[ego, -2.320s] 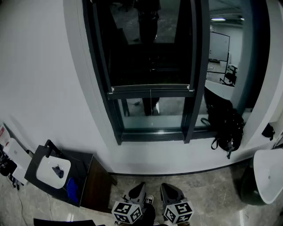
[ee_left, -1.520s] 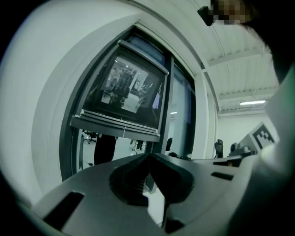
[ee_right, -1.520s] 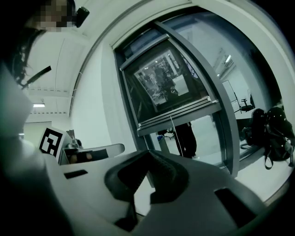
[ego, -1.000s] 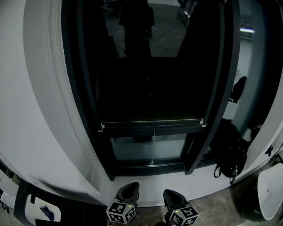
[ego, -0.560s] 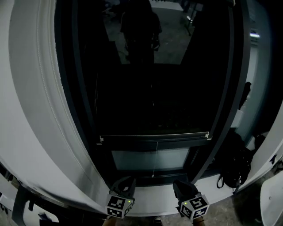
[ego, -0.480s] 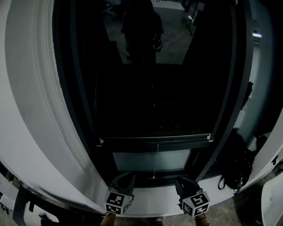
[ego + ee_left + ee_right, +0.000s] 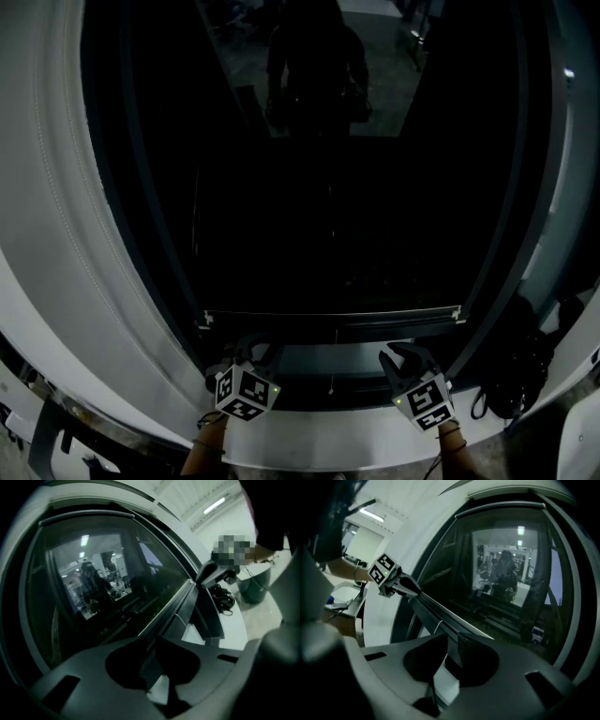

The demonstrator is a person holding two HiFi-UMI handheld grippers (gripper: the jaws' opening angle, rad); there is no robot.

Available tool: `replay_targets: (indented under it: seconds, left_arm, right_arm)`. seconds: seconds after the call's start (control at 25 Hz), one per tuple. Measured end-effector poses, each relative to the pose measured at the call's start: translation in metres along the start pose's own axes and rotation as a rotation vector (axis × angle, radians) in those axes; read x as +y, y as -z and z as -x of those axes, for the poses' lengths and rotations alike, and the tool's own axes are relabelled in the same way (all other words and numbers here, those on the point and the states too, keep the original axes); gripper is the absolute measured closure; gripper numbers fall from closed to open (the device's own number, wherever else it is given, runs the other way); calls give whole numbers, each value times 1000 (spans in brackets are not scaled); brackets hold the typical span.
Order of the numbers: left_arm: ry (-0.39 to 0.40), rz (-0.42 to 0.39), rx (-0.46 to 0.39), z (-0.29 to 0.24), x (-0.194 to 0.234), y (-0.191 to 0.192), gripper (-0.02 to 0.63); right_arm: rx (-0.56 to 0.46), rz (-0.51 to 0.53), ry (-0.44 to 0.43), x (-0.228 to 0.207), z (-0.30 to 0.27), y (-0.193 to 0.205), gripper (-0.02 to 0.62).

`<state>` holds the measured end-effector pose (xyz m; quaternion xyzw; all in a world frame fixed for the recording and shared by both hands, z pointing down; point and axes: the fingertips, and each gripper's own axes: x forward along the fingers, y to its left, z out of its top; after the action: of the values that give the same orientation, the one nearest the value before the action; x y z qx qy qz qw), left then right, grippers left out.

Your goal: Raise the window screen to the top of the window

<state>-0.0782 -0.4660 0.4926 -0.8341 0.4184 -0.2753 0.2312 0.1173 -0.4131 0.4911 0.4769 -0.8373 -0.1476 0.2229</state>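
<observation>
Left gripper (image 7: 157, 660): jaws are sitting narrow, seemingly pinching the lower edge of the bottom bar (image 7: 333, 319).
Right gripper (image 7: 451, 658): is pinching likewise, nearer the bar's right end.
Bar: is running left-right across both grippers, low in the frame.
Window screen (image 7: 328, 225): is hanging above the bar; travel lies straight up.
</observation>
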Motion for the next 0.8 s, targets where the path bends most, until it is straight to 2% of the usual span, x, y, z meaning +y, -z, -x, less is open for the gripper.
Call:
replay_targets:
  seconds: [0.12,0.24,0.32,0.52,0.68,0.8]
  left_arm:
    - [55,-188,124,-22,-5,9,553]
    - [83,-290,198,-35,-5,15,551]
    - [105,-302,225,-41,-4,17,551]
    - [154,-321,286,-48,-4,23,551]
    - [224,-269,307,-49,-3,21,551]
    - [296,-324,341,-51,-8,17,551]
  right_arm:
    - [64,143,-33,-11,-19,8,538]
    - [116,288,-53,-19,-37,13,538]
    - [133,349,-65,-24,-47,14,538]
    - [170,401,-137,-27,-62,19,538]
    - [200,441,-193,-32,-70,24,538]
    - [222,429,-266,-33,-67,26,548]
